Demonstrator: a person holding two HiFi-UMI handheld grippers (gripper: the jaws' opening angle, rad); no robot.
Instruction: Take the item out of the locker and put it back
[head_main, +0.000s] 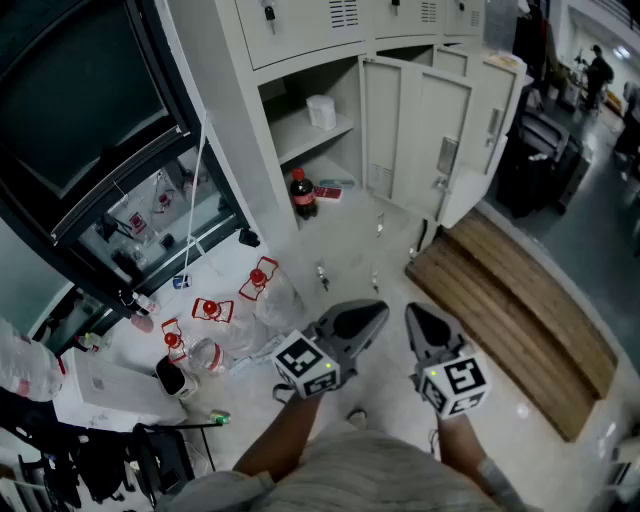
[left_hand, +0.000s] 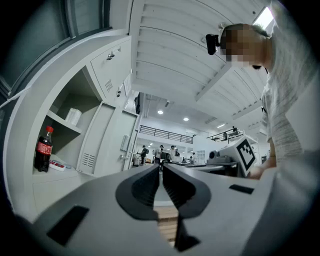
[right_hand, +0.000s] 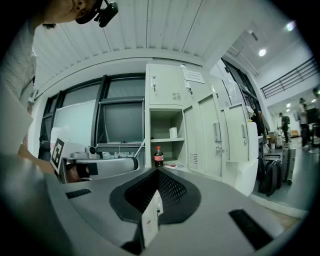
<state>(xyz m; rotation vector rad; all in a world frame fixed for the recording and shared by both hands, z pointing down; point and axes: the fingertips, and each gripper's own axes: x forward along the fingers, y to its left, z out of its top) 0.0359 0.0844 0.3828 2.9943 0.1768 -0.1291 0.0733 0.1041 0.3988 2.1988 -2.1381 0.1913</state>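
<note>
I hold both grippers low in front of my body, side by side and close to level, noses aimed across the floor (head_main: 350, 255) at the open locker (head_main: 245, 150). My left gripper (head_main: 378, 311) reaches out ahead of my left forearm (head_main: 285, 435); its jaws are pressed together with nothing between them. My right gripper (head_main: 414, 316) is just beside it, tipped a touch downward, its jaws closed tight as well. In the right gripper view a small white printed slip (right_hand: 151, 216) stands at the seam of the jaws on the camera's side; I cannot tell whether it is pinched or only stuck there.

The cola bottle (head_main: 303, 193) stands upright on the bottom of the open compartment, well apart from both grippers, with a small red and white box (head_main: 330, 190) just beside it. A white roll (head_main: 321, 110) rests on the shelf (head_main: 310, 135) above. The locker door (head_main: 400, 130) hangs wide open to the right, and wooden boards (head_main: 520, 300) lie on the floor at my right
</note>
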